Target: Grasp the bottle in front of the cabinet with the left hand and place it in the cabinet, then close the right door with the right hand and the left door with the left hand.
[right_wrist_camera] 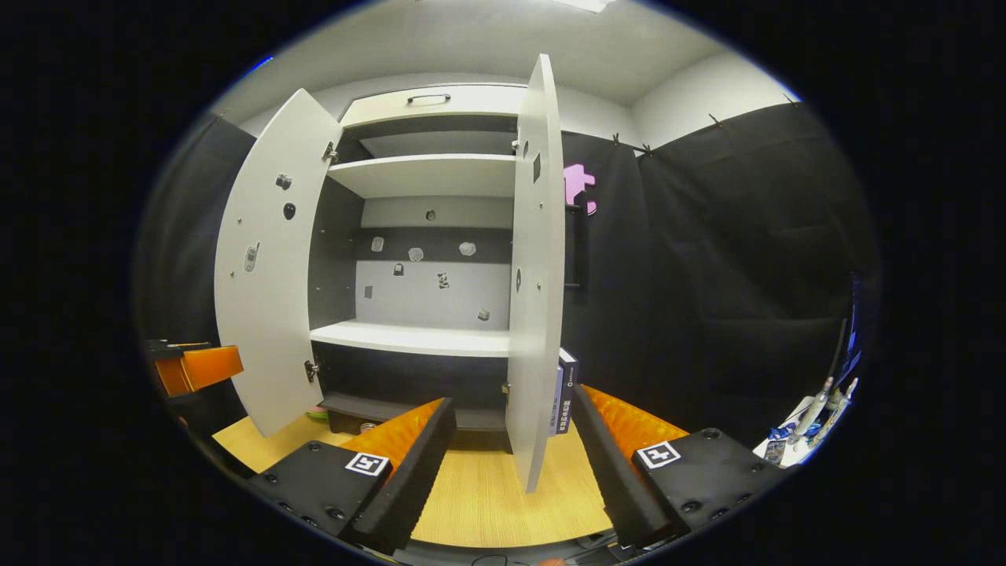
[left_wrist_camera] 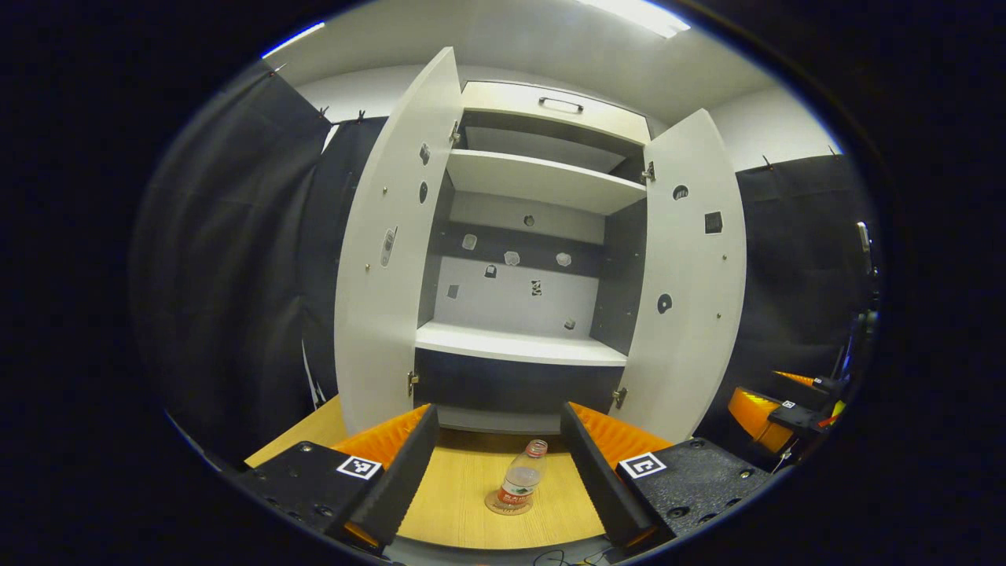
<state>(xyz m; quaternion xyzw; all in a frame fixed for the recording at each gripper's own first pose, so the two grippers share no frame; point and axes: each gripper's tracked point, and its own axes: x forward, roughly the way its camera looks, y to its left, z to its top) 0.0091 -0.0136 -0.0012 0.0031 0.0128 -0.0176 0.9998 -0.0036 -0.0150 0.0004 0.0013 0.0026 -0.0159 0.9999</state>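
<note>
A tall white cabinet of smooth flat panels stands on a pale wood-grain table, with both doors swung open. Its left door and right door are plain matte slabs dotted with small round holes and metal hinges; in the right gripper view the right door is seen nearly edge-on. Inside, two thick white shelves cross a back wall banded in white and dark grey, and a slim handle sits on the top panel. Black cloth hangs in soft folds on either side. The left gripper has its jaws spread wide, nothing between them touching, the ribbed inner faces angled outward. The right gripper is likewise spread wide and holding nothing, with the door's lower edge between its fingers. A small clear plastic bottle with a red cap stands upright on the table in front of the cabinet, framed between the left gripper's fingers. A dark box stands just behind the right door.
</note>
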